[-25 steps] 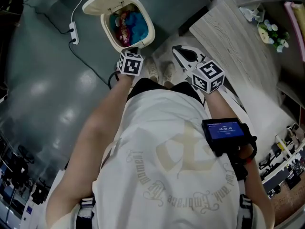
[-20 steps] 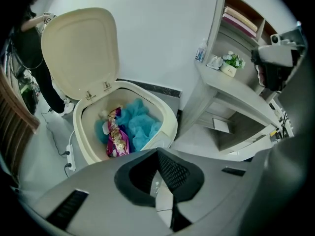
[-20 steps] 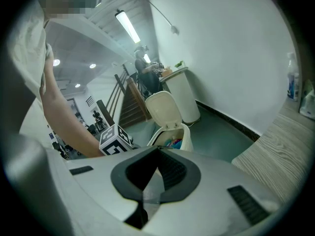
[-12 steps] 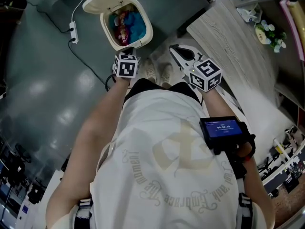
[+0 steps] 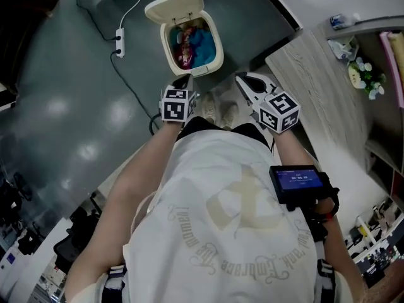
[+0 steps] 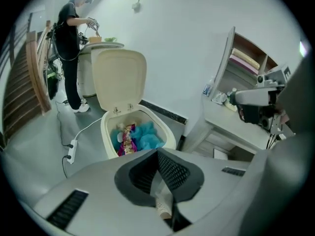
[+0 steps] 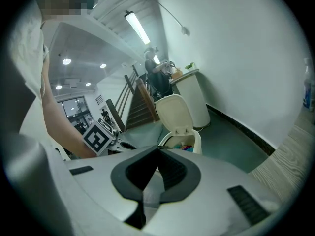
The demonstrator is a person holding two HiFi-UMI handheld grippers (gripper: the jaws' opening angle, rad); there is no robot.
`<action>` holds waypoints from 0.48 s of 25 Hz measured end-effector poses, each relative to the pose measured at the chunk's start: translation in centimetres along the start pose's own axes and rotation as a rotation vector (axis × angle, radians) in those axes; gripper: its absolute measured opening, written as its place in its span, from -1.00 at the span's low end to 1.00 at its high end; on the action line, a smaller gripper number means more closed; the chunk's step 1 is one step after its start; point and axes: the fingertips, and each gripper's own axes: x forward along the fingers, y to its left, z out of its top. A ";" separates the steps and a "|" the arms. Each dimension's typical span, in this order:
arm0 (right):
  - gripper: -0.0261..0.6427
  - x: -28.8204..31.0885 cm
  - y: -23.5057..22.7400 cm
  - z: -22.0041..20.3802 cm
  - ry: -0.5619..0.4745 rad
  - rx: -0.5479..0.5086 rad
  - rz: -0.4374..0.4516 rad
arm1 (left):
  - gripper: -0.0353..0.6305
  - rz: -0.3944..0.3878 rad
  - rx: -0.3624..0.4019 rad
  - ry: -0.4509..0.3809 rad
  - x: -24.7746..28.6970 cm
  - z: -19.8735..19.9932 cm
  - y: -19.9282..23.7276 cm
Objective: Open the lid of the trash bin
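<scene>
Both forearms reach forward and down, side by side, elbows bent. Left gripper: jaws closed, nothing between, tips near bin's near rim. Right gripper: jaws closed, empty, right of bin, apart from it. One trash bin on floor just beyond grippers; one lid raised open at far side, colourful rubbish inside. One power strip left of bin.

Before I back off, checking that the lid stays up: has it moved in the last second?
No. The lid stays tipped back behind the bin's opening, same as before.
</scene>
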 end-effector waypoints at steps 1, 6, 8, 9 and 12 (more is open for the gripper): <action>-0.91 0.2 0.3 0.2 -0.001 -0.008 0.007 | -0.86 0.004 -0.015 -0.017 -0.7 0.2 0.2; -0.91 0.9 1.8 0.7 -0.003 -0.035 0.030 | -0.86 0.003 -0.075 -0.095 -3.9 0.8 0.8; -0.91 1.2 2.3 1.3 -0.009 -0.047 0.040 | -0.86 0.007 -0.098 -0.127 -5.2 1.0 1.2; -0.91 1.4 2.5 1.6 -0.011 -0.055 0.047 | -0.86 0.009 -0.112 -0.147 -5.8 1.2 1.4; -0.91 1.9 3.4 2.6 -0.014 -0.082 0.068 | -0.86 0.005 -0.150 -0.216 -7.9 1.9 1.9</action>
